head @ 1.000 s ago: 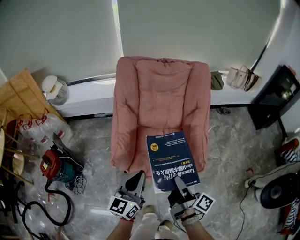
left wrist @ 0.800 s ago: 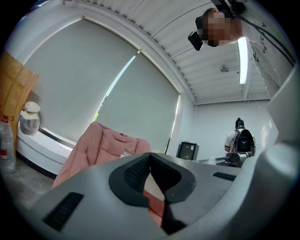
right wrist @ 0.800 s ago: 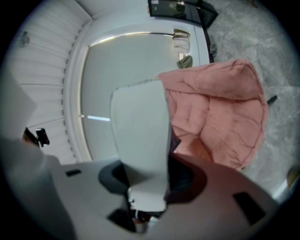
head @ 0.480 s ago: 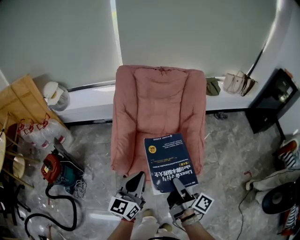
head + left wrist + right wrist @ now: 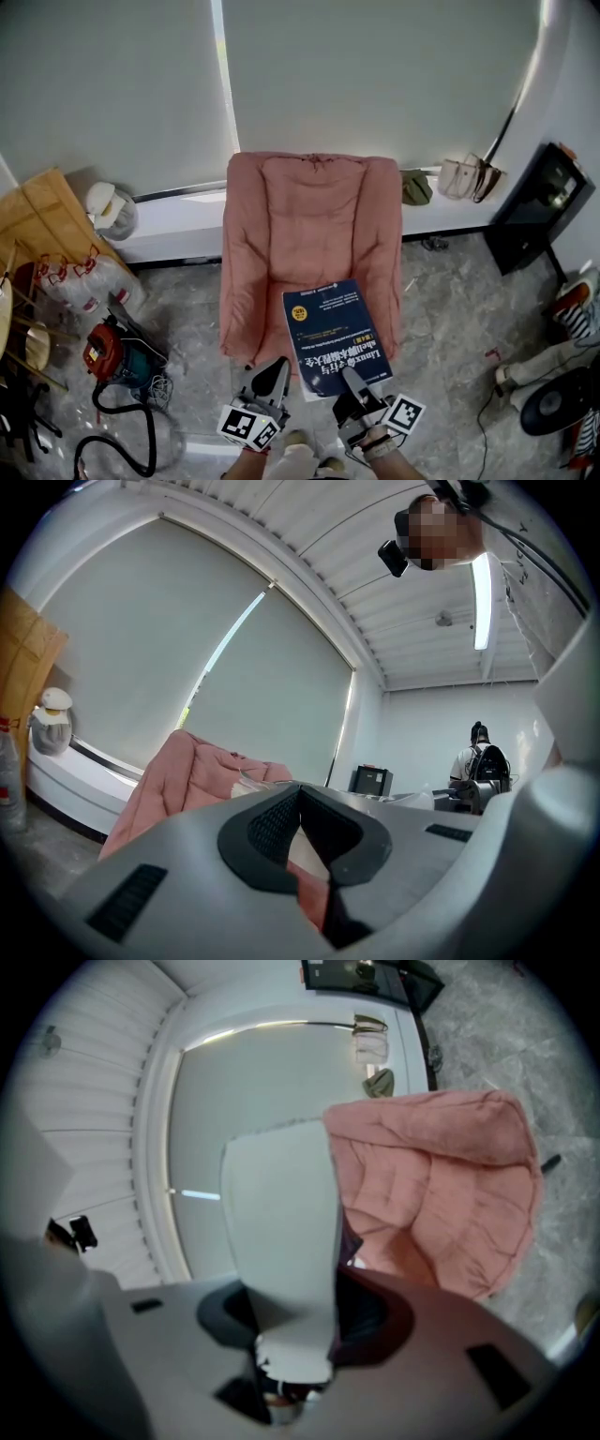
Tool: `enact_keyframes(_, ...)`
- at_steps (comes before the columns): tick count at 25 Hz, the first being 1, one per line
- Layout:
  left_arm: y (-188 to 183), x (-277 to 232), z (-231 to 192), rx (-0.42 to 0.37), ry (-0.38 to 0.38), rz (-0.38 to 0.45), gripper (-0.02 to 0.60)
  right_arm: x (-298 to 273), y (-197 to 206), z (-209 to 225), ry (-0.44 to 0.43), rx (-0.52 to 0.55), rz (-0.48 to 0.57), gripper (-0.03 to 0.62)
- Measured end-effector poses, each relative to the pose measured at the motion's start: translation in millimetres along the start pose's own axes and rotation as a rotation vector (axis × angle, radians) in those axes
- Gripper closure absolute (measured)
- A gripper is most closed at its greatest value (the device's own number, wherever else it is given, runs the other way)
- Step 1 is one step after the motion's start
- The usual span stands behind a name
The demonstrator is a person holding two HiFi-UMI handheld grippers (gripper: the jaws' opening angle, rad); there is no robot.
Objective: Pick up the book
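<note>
Grey marbled floor (image 5: 450, 309) lies open on both sides of the pink padded armchair (image 5: 309, 216), which backs onto a low white sill (image 5: 178, 211); a red-and-teal machine (image 5: 111, 349) with a black hose stands toward the floor's left edge. The right claw (image 5: 349, 380) is clamped on the near edge of the blue paperback book (image 5: 333, 337), which lies cover-up over the front edge of the armchair's seat. The left claw (image 5: 274, 368), jaws closed together on nothing, hangs just beside the book's near left corner.
</note>
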State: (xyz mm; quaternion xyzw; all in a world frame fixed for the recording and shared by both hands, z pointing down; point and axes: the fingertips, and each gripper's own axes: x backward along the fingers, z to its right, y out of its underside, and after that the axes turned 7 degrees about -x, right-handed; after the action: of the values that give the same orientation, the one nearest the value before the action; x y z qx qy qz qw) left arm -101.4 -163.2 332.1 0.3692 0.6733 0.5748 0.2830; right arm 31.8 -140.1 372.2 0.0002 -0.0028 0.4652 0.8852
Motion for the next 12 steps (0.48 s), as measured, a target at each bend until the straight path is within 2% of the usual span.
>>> enact_keyframes(12, -11, 2, -2, -0.007, 0.001, 0.013, 0.571, -1, -5, -15, -0.02, -0.005, 0.013, 0.416)
